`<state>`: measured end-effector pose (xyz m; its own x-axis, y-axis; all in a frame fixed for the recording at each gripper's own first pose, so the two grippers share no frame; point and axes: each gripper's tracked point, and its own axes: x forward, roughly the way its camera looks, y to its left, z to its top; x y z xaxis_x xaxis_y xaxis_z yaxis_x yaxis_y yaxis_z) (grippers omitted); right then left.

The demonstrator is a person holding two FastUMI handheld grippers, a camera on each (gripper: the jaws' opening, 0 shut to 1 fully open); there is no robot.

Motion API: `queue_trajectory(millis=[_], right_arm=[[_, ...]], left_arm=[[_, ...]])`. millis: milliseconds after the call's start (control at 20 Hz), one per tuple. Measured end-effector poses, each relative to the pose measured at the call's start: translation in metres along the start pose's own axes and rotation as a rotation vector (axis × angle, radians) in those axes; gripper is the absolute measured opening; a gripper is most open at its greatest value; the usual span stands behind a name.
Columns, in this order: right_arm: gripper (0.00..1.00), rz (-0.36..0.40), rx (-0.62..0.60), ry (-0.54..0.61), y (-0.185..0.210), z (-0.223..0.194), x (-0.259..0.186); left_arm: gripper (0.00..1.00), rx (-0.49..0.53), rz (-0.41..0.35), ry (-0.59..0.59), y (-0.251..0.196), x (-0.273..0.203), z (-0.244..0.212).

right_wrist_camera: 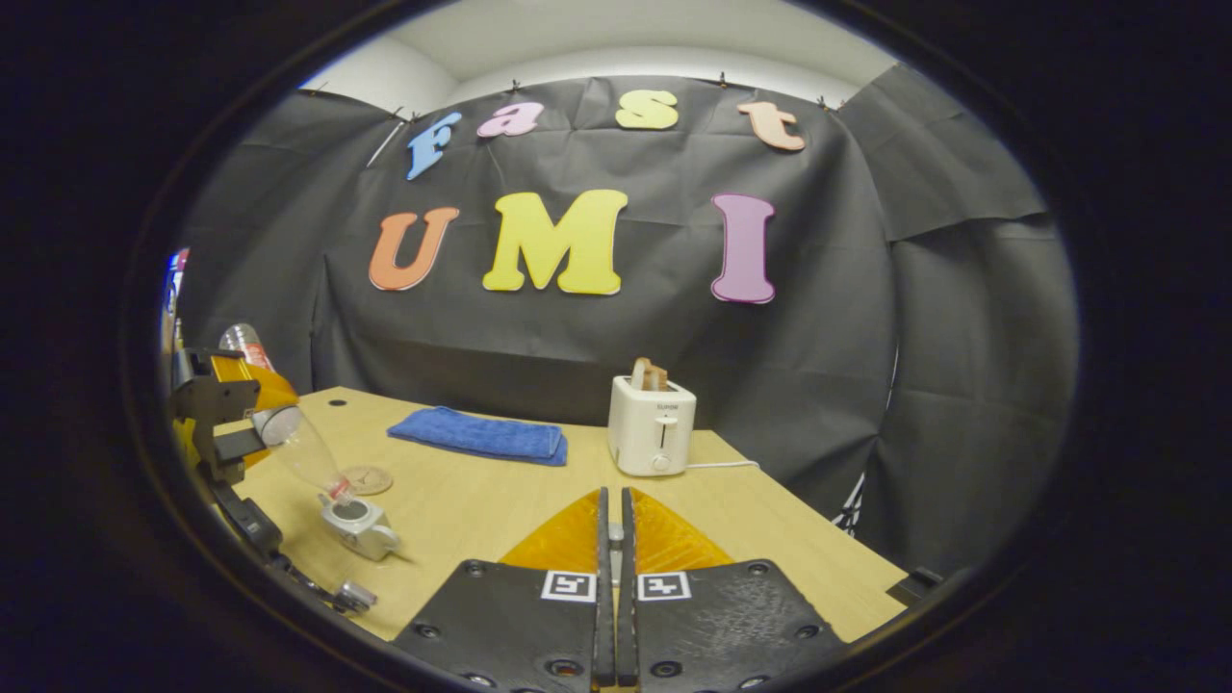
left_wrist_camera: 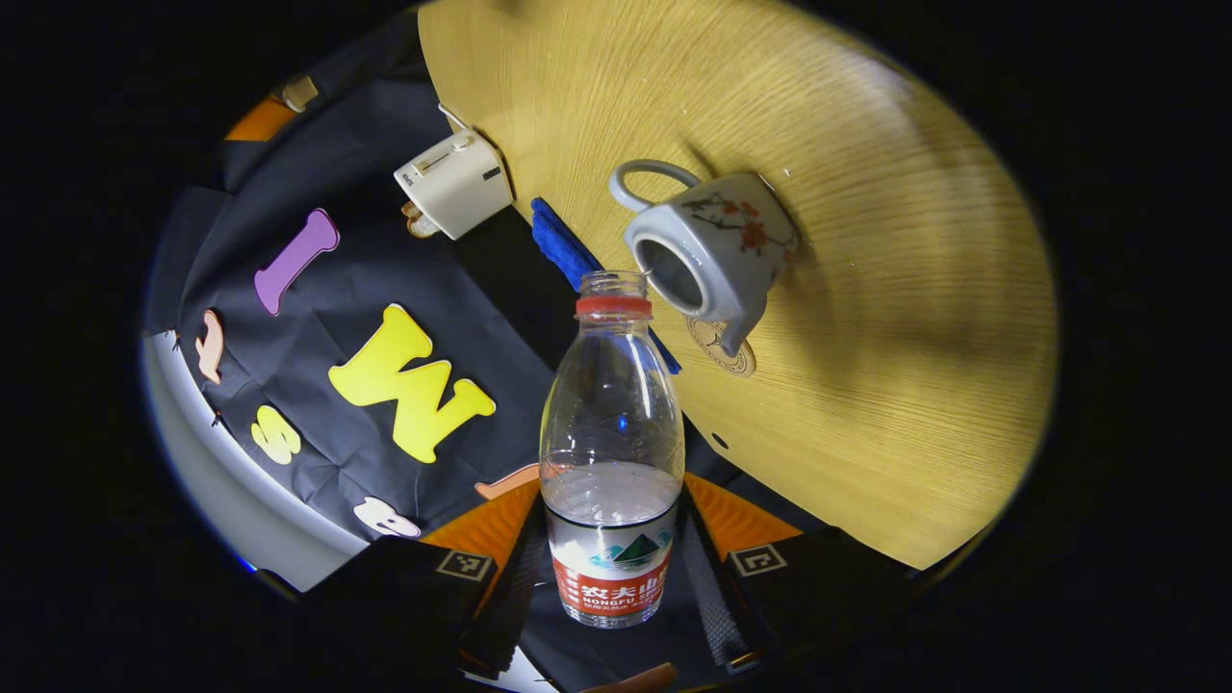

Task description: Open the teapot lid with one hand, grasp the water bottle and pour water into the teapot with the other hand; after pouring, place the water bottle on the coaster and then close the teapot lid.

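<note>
Clear ribbed water bottle [left_wrist_camera: 612, 462] in fingers [left_wrist_camera: 717, 597]; glazed teapot [left_wrist_camera: 709, 252] lidless.

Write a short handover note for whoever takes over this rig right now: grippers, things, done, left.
Left gripper: shut on the water bottle, tipped with its mouth at the open top of the teapot.
Right gripper: shut, away from the job's things.
The teapot stands by the coaster; a small grey piece near the table edge may be the lid.
Done: lid off, bottle grasped.
Left: finish pouring, bottle onto coaster, lid on.
</note>
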<state>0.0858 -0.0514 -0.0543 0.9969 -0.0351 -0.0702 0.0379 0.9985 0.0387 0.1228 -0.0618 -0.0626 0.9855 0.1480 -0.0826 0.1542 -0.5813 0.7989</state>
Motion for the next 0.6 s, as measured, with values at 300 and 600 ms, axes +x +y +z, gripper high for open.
queue_trajectory(millis=[300,600], right_arm=[[0.01,-0.004,0.003,0.008,-0.001,-0.003,0.003],[0.01,-0.011,0.015,0.016,-0.006,-0.004,0.005]], left_arm=[[0.78,-0.035,-0.01,-0.003,-0.004,0.004,-0.006],[0.74,-0.243,-0.009,-0.07,-0.019,0.016,0.003]])
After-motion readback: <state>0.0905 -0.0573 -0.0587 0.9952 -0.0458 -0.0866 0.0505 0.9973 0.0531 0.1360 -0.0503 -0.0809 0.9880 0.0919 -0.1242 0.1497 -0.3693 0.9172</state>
